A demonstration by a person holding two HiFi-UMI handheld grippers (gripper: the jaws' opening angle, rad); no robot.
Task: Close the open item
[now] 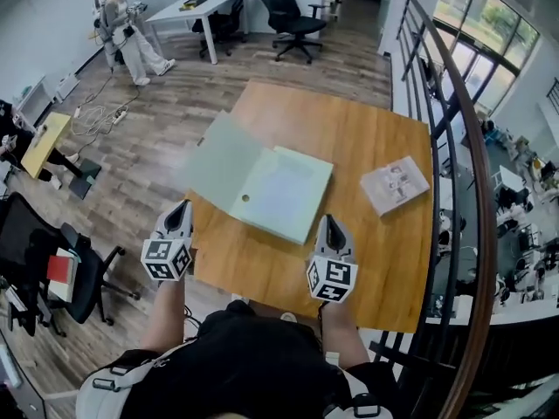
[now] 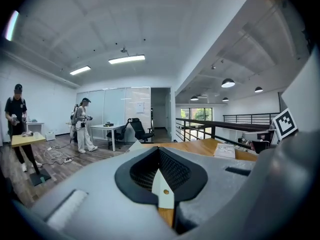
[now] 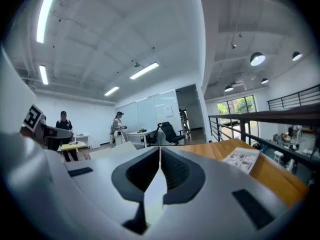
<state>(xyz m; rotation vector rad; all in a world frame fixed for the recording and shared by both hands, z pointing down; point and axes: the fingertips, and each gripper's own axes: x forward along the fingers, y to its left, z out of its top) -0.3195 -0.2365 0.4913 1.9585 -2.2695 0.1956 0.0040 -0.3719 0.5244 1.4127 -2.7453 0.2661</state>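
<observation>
Head view: open folder (image 1: 262, 182) lies ahead, between left tongs (image 1: 182, 208) and right tongs (image 1: 330, 223).

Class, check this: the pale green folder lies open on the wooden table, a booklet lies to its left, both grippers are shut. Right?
No. The booklet lies to the right of the folder, as the head view shows. The folder is open on the wooden table; left gripper and right gripper are shut.

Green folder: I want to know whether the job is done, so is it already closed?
No, the green folder lies spread open on the table, its two halves showing side by side.
</observation>
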